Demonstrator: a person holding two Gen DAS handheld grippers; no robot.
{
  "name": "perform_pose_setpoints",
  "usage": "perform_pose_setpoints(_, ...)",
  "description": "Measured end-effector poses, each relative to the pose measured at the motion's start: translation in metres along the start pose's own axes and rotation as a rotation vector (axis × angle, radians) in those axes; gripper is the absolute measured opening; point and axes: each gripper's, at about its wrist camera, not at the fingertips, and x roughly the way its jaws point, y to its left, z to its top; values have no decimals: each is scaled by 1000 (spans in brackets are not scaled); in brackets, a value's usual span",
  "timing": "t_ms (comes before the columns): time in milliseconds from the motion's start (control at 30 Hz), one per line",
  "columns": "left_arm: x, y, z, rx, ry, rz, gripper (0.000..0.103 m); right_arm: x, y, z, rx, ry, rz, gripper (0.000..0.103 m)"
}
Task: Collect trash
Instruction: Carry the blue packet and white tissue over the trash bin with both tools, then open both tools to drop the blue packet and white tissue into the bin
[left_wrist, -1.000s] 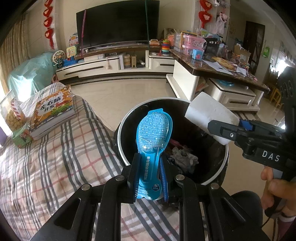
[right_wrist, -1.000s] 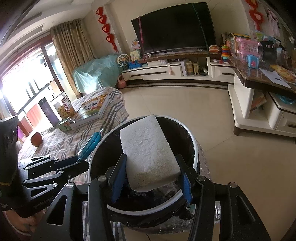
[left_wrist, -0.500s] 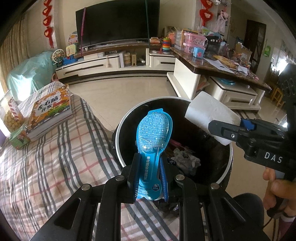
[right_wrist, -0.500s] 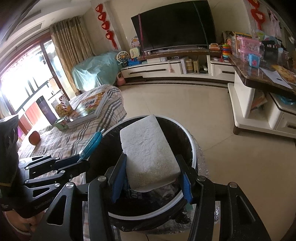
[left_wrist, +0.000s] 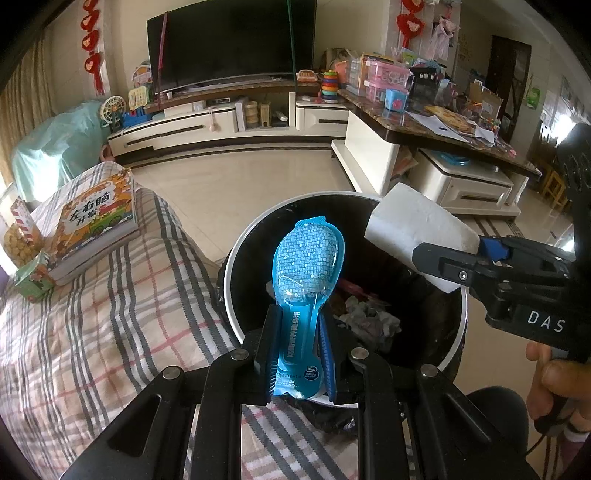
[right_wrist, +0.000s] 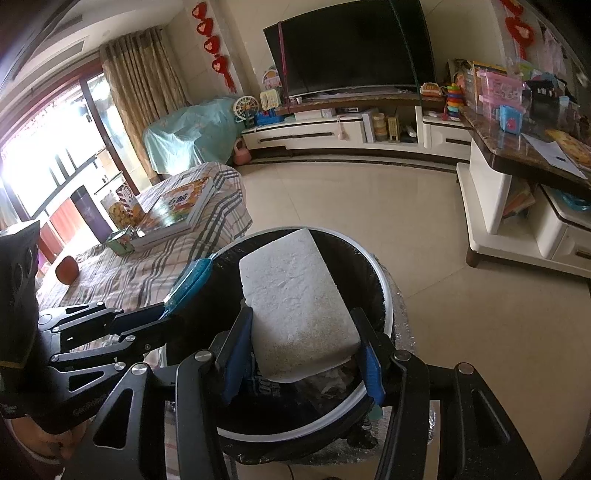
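My left gripper (left_wrist: 301, 332) is shut on a blue plastic spoon wrapper (left_wrist: 308, 273) and holds it over the near rim of the black trash bin (left_wrist: 236, 258). My right gripper (right_wrist: 301, 343) is shut on a white foam block (right_wrist: 295, 299) and holds it over the same bin (right_wrist: 376, 269). The foam block (left_wrist: 413, 232) and the right gripper (left_wrist: 480, 266) show at the right in the left wrist view. The blue wrapper (right_wrist: 192, 280) and the left gripper (right_wrist: 147, 321) show at the left in the right wrist view. Crumpled trash (left_wrist: 369, 321) lies inside the bin.
A plaid-covered table (left_wrist: 92, 325) is left of the bin, with a picture book (left_wrist: 96, 221), a snack box (left_wrist: 18, 236) and a small green carton (left_wrist: 35, 277). A TV stand (left_wrist: 221, 125) lines the far wall. A cluttered counter (left_wrist: 443, 122) stands at the right.
Both grippers have drifted slightly farther over the bin with their loads. The table and book sit a little more to the left in the left wrist view.
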Motion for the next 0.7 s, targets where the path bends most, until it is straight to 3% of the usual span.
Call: perform_pose_setpoints(700,7,0,6,5,13,12,19,7,2,6,-8,23,-4,56)
